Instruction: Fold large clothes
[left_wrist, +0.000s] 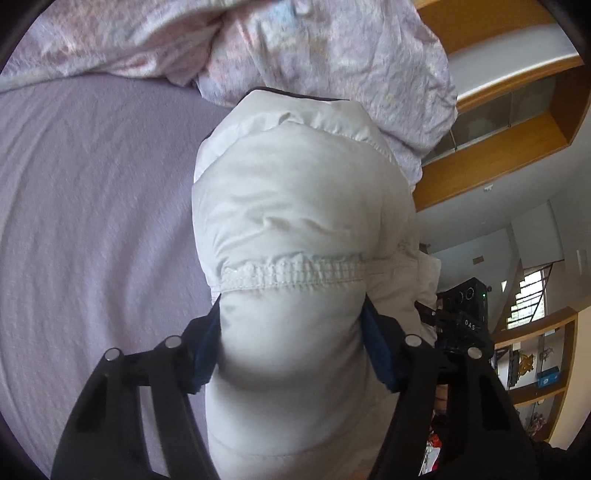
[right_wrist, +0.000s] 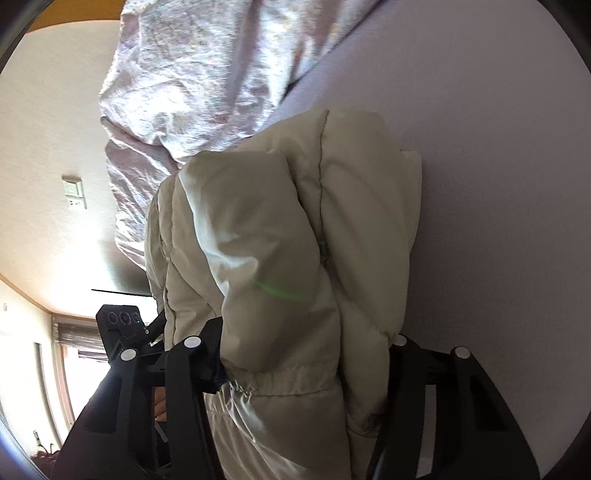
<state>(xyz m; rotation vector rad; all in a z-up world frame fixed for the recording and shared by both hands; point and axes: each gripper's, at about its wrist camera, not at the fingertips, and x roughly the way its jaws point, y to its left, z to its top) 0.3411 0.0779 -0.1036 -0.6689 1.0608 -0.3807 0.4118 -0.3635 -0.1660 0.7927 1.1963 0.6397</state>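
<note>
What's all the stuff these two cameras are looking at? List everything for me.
Puffer jacket: one, off-white, bunched on the bed, clamped by both tongs.
Bed sheet: one, lilac, under the jacket.
Quilt: one, pale pink floral, crumpled behind the jacket.
Wooden shelves: one unit, light brown, by the wall.
Wall switch: one, white, on the cream wall.
Left tongs: black, blue pads, squeezing the jacket.
Right tongs: black, squeezing the jacket.

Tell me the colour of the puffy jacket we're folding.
Off-white to cream puffy jacket, plain and unpatterned; the left wrist view shows it best.
</note>
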